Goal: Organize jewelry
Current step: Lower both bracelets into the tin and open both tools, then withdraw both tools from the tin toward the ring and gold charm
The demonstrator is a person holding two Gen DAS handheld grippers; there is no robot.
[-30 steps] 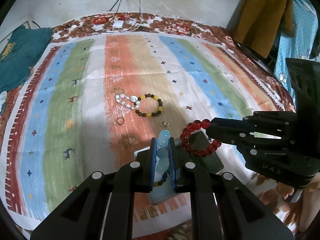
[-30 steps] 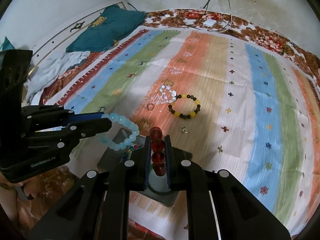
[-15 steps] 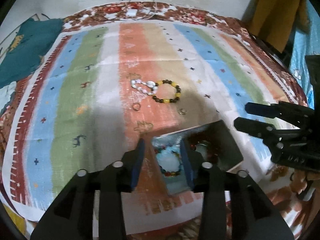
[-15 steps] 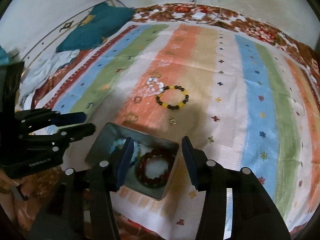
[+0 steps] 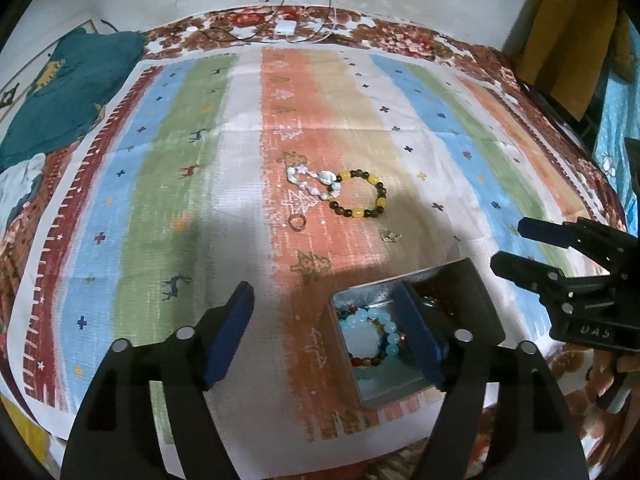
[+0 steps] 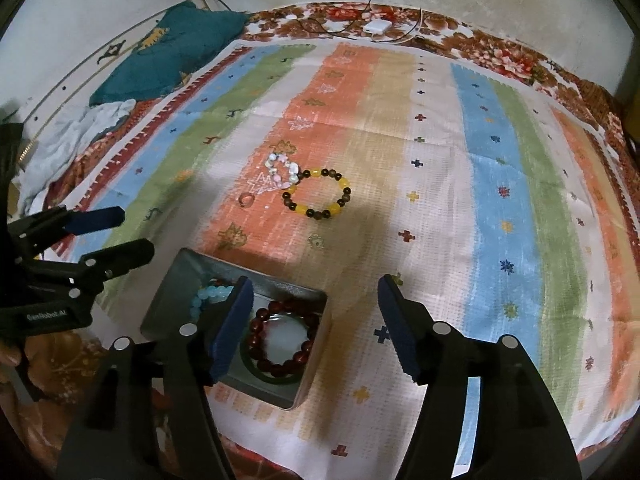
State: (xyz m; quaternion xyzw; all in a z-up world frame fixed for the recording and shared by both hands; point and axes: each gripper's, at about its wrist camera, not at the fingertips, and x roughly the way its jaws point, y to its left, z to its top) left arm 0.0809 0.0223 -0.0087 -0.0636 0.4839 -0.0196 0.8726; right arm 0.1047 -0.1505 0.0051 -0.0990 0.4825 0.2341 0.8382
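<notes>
While angled down over tin (image 5: 404, 398) | left hand-held gripper (image 5: 326, 332) opening, empty | right hand-held gripper (image 6: 316, 324) opening, empty

The left gripper's right finger (image 5: 420, 340) covers part of the metal tin (image 5: 472, 280) in the left wrist view, hiding most of the red bead bracelet (image 6: 280, 340). The pale blue bracelet (image 5: 372, 328) overlaps a multicoloured one whose far side is unseen. In the right wrist view a finger (image 6: 232, 328) hides most of that blue bracelet. The small clear trinket (image 5: 390, 235) on the cloth is too small to identify.
</notes>
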